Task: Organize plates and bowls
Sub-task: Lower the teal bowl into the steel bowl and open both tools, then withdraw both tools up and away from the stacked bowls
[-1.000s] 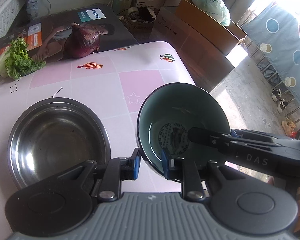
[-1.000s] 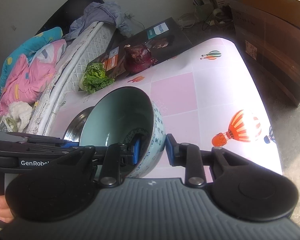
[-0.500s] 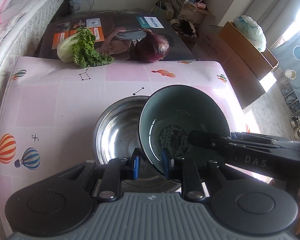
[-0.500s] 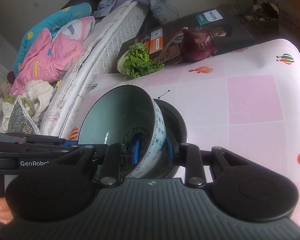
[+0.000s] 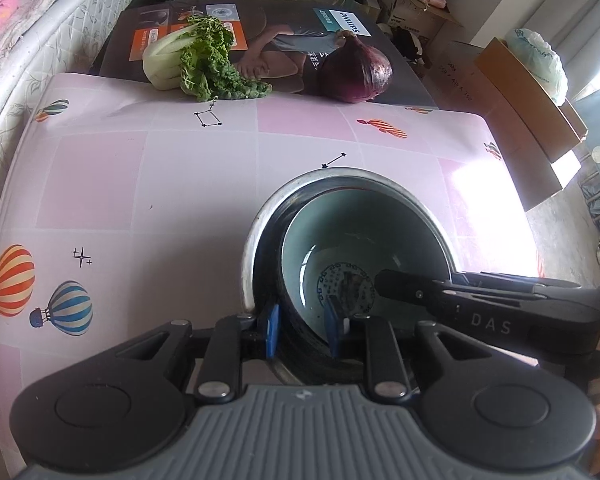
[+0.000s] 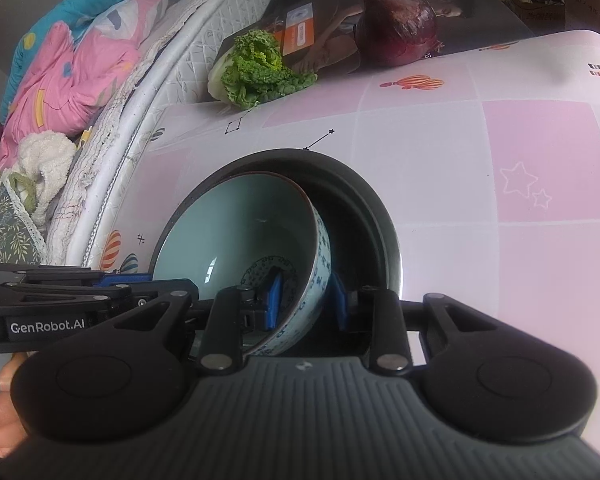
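- Both grippers have carried the ceramic bowl [image 5: 340, 240] across the pink tablecloth [image 5: 140, 184] since the earlier frame, from beside the steel bowl [image 5: 256, 240] to inside it.
- The ceramic bowl now sits within the steel bowl's rim, tilted, with its pale green inside facing up and away from the cameras and its blue-patterned outer wall leaning toward the steel bowl's right side in the right wrist view.
- Left gripper [image 5: 302, 334]: its blue pads straddle the ceramic bowl's near rim, one outside and one inside; the jaws have just been opening a little, and whether the pads still press the wall I cannot tell.
- Right gripper [image 6: 306, 306]: one pad lies inside the ceramic bowl and the other outside, against the patterned wall, on the opposite side from the left gripper, pinching the rim.
- Beyond the steel bowl, at the tablecloth's far edge, lie a leafy cabbage [image 5: 204, 60] and a red onion [image 5: 356, 72], well apart from both bowls.
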The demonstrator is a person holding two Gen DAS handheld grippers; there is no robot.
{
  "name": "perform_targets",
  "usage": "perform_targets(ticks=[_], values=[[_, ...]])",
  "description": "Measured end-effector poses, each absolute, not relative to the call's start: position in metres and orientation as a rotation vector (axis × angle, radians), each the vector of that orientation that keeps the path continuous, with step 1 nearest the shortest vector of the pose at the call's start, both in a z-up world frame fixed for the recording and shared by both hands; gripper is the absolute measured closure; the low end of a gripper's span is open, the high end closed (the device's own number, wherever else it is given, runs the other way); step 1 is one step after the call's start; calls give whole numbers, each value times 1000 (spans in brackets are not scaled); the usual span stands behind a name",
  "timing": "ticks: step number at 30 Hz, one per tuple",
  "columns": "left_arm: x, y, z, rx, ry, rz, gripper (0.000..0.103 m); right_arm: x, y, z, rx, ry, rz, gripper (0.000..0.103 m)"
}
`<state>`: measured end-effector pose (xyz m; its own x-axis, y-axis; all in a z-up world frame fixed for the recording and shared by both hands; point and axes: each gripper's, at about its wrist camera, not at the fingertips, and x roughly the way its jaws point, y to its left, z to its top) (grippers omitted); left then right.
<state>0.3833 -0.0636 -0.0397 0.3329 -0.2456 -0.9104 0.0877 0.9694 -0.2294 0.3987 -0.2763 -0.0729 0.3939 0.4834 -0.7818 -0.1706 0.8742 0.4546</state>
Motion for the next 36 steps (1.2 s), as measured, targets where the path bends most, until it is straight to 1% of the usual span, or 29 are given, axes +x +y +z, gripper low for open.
perform_targets(ticks=[1,3,4,5,6,7,8,9,11,17,18,22,24,25,27,31,33,35,36], values=[[383,-62,-40,-151,1213,-215,76,398,-275,-72,315,1088,427,76],[381,-58,-37,-164,1206,-216,75,398,-272,-70,311,1088,432,72],[379,-56,-34,-170,1193,-220,75,398,-272,-70,311,1090,430,67],[377,-54,-29,-173,1173,-222,70,398,-271,-68,313,1088,431,58],[374,-53,-24,-177,1155,-226,63,397,-271,-67,320,1080,436,52],[371,-51,-17,-181,1132,-231,59,396,-271,-64,332,1072,443,44],[369,-49,-11,-186,1114,-230,52,395,-271,-62,344,1069,448,36],[366,-47,-5,-193,1096,-227,46,394,-271,-61,354,1070,454,33],[358,-43,6,-204,1060,-232,44,392,-270,-58,364,1064,450,22],[322,-23,42,-222,958,-256,35,381,-270,-47,318,1042,394,21],[316,-20,46,-223,944,-256,33,379,-270,-45,306,1033,386,21],[282,1,67,-230,883,-257,28,369,-269,-31,262,984,336,21],[266,11,75,-223,858,-254,24,362,-269,-24,240,956,329,21],[256,17,80,-216,841,-254,23,356,-269,-18,232,936,326,21],[235,30,85,-206,813,-241,17,343,-270,-8,224,906,327,21],[190,61,90,-210,766,-213,12,295,-271,23,186,809,330,21],[168,74,87,-222,747,-209,9,264,-270,37,156,748,328,18],[142,88,82,-237,723,-205,9,227,-268,53,122,683,327,8],[131,92,78,-245,713,-200,8,210,-266,59,105,650,325,5]])
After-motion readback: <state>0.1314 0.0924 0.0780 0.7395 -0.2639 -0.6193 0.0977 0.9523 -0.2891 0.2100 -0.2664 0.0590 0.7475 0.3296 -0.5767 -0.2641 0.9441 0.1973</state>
